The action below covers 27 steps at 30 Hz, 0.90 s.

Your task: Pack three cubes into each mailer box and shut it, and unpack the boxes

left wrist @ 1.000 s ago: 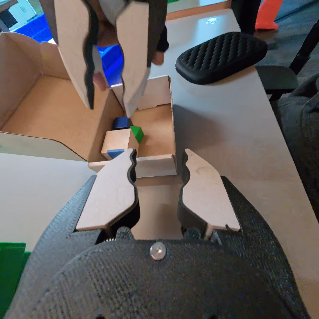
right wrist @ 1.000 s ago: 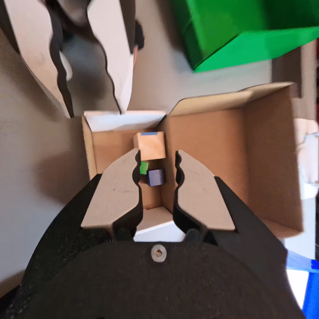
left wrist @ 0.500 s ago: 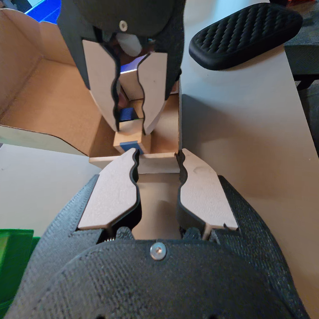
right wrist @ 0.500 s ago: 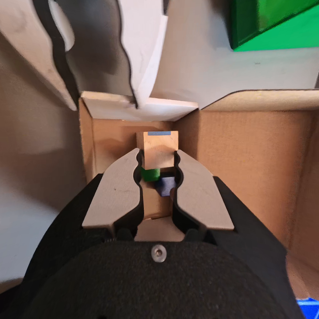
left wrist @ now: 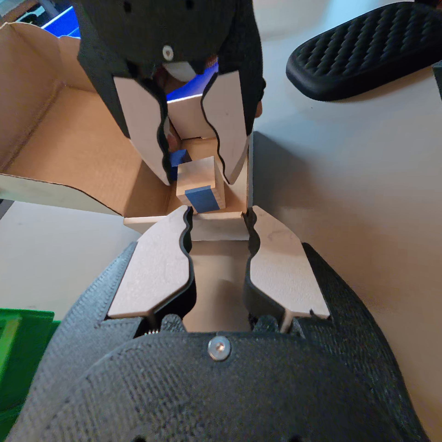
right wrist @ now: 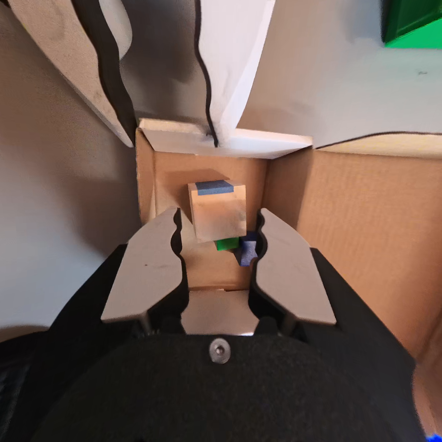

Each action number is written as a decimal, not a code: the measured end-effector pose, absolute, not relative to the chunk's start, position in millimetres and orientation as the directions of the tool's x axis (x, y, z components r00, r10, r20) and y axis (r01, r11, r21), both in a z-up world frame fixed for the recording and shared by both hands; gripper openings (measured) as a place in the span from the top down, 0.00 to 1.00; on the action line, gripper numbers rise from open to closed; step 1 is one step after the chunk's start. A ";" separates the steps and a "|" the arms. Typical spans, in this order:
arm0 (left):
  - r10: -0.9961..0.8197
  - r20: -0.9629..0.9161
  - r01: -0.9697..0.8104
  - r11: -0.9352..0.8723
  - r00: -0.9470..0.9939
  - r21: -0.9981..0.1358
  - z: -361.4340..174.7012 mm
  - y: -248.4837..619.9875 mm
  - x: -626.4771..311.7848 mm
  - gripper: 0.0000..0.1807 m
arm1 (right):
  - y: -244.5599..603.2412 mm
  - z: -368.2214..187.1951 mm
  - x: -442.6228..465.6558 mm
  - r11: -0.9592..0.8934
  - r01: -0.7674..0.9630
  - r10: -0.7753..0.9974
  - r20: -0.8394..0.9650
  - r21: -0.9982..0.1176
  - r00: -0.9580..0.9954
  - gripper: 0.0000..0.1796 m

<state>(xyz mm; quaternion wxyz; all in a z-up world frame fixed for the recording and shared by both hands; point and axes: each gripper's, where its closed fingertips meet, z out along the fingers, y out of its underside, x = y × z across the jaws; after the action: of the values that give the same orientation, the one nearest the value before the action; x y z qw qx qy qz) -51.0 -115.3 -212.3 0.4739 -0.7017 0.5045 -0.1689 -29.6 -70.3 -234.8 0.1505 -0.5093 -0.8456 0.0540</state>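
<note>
An open cardboard mailer box [left wrist: 217, 229] sits on the table with its lid [left wrist: 59, 143] spread to the left. Inside lie a wooden cube with blue tape [left wrist: 199, 184], a small blue cube [left wrist: 179, 157] and, seen in the right wrist view, a green cube [right wrist: 227, 244]. My right gripper [right wrist: 218, 211] reaches down into the box [right wrist: 282, 191], open, its fingers either side of the wooden cube [right wrist: 218, 215], which sits tilted on the green cube beside the blue one [right wrist: 247, 253]. My left gripper [left wrist: 218, 212] is open and empty at the box's near wall.
A black padded armrest [left wrist: 363, 47] lies on the table at the far right. A green box [left wrist: 14, 358] stands at the left edge, also in the right wrist view [right wrist: 416, 24]. A blue bin [left wrist: 62, 26] shows behind the lid.
My right gripper came down into the box over the wooden cube, then its fingers spread wider. The wooden cube now sits tilted. My left gripper moved up to the box's near wall.
</note>
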 end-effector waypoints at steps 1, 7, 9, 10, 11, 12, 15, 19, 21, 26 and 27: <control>-0.865 -0.244 -0.548 -0.042 0.438 -0.836 -212.4 -113.9 -51.2 0.76 | -69.7 -238.6 -29.3 0.480 0.848 0.876 0.177 -0.224 -0.449 0.69; -0.838 -0.250 -0.527 -0.051 0.485 -0.849 -210.6 -105.0 -55.6 0.72 | -60.2 -220.5 -39.8 0.509 0.821 0.860 0.209 -0.261 -0.466 0.76; -0.833 -0.203 -0.473 -0.078 0.514 -0.877 -204.6 -103.1 -57.3 0.66 | -52.7 -198.6 -39.0 0.495 0.816 0.866 0.247 -0.297 -0.435 0.76; -0.826 -0.176 -0.436 -0.091 0.536 -0.895 -198.8 -101.5 -58.9 0.65 | -47.7 -185.8 -36.2 0.484 0.817 0.871 0.265 -0.315 -0.414 0.76; -0.817 -0.151 -0.396 -0.101 0.557 -0.913 -192.1 -99.9 -61.0 0.64 | -41.4 -171.7 -32.1 0.469 0.819 0.877 0.284 -0.331 -0.387 0.76; -0.806 -0.129 -0.357 -0.108 0.578 -0.928 -185.1 -98.3 -63.4 0.64 | -33.2 -157.0 -26.1 0.452 0.823 0.883 0.307 -0.344 -0.356 0.76; -0.768 -0.092 -0.271 -0.109 0.634 -0.956 -167.7 -93.4 -72.9 0.62 | -1.8 -114.1 0.5 0.380 0.846 0.900 0.360 -0.374 -0.246 0.76; -0.735 -0.099 -0.239 -0.088 0.670 -0.967 -157.7 -89.5 -81.9 0.63 | 55.1 -89.0 53.3 0.246 0.908 0.906 0.412 -0.339 -0.091 0.76; -0.731 -0.098 -0.236 -0.089 0.675 -0.968 -157.2 -88.9 -83.3 0.63 | 82.7 -97.2 81.6 0.160 0.938 0.912 0.409 -0.307 -0.022 0.76; -0.727 -0.099 -0.246 -0.098 0.679 -0.964 -159.9 -88.3 -84.5 0.63 | 124.6 -161.1 134.5 -0.023 0.969 0.947 0.307 -0.246 0.101 0.76; -0.727 -0.098 -0.249 -0.103 0.680 -0.963 -161.0 -88.2 -84.9 0.63 | 128.7 -174.5 139.2 -0.049 0.966 0.952 0.280 -0.253 0.121 0.76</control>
<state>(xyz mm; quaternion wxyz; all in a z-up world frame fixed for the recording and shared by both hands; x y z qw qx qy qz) -84.9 -88.2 -161.0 0.5757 -0.7130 0.3422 -0.2076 139.2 128.7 -174.5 0.1911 -0.7240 -0.6625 -0.0182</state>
